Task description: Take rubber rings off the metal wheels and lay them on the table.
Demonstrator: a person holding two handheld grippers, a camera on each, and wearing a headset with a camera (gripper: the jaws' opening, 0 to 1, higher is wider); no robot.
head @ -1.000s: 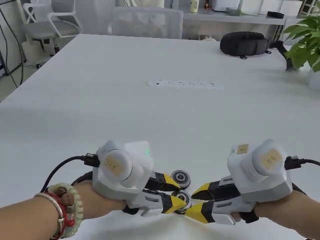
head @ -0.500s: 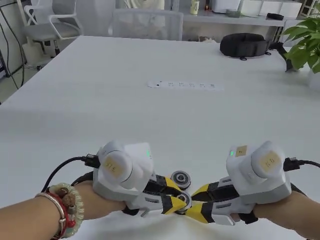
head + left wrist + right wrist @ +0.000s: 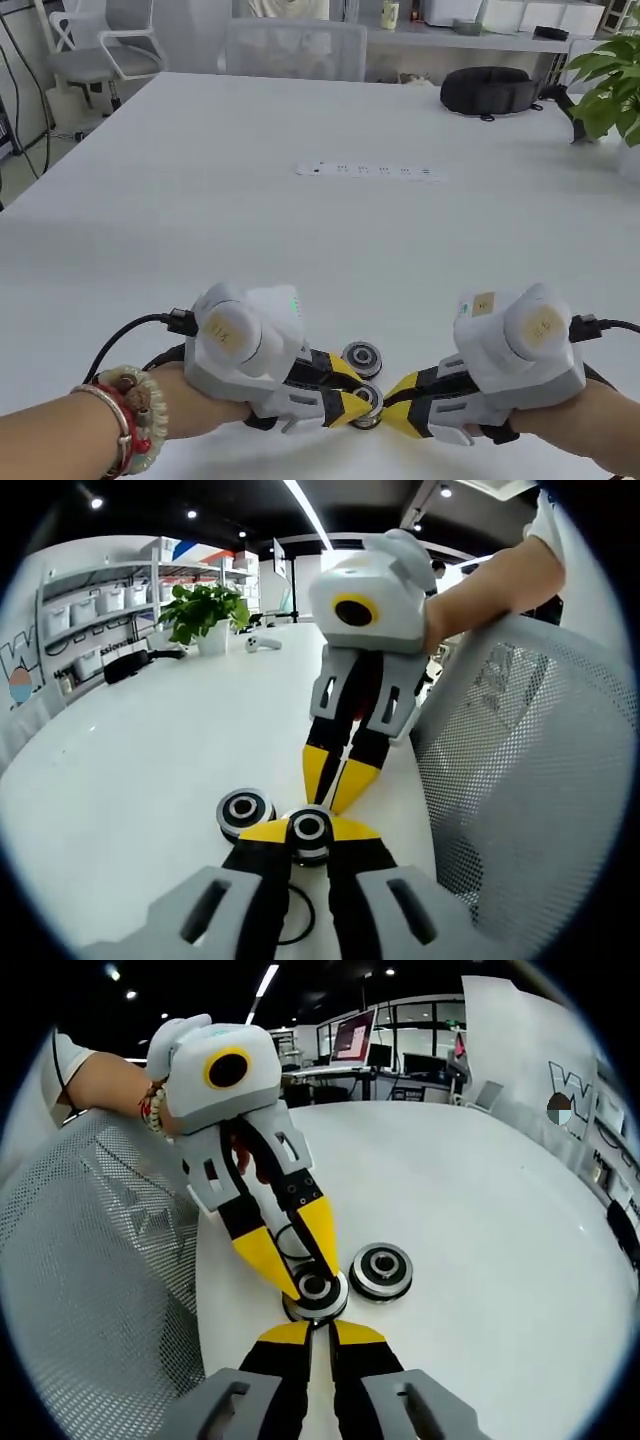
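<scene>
A small metal wheel (image 3: 367, 397) with a black rubber ring sits at the near table edge, between both grippers. My left gripper (image 3: 352, 402) is shut on this wheel (image 3: 308, 827), a yellow fingertip on each side. My right gripper (image 3: 322, 1333) faces it, jaws drawn together on the rubber rim of the wheel (image 3: 318, 1293). A second wheel (image 3: 361, 356) with its ring on lies flat just beyond (image 3: 381, 1271). A loose black rubber ring (image 3: 311, 918) lies on the table under the left gripper.
A white power strip (image 3: 370, 168) lies mid-table. A black cushion (image 3: 487, 88) and a potted plant (image 3: 608, 75) stand at the far right. Mesh chairs stand behind the table (image 3: 295, 45) and at the near edge (image 3: 520, 780).
My right gripper's jaws, apart a second ago, have drawn together at the held wheel's rim. The left gripper and both wheels have stayed put.
</scene>
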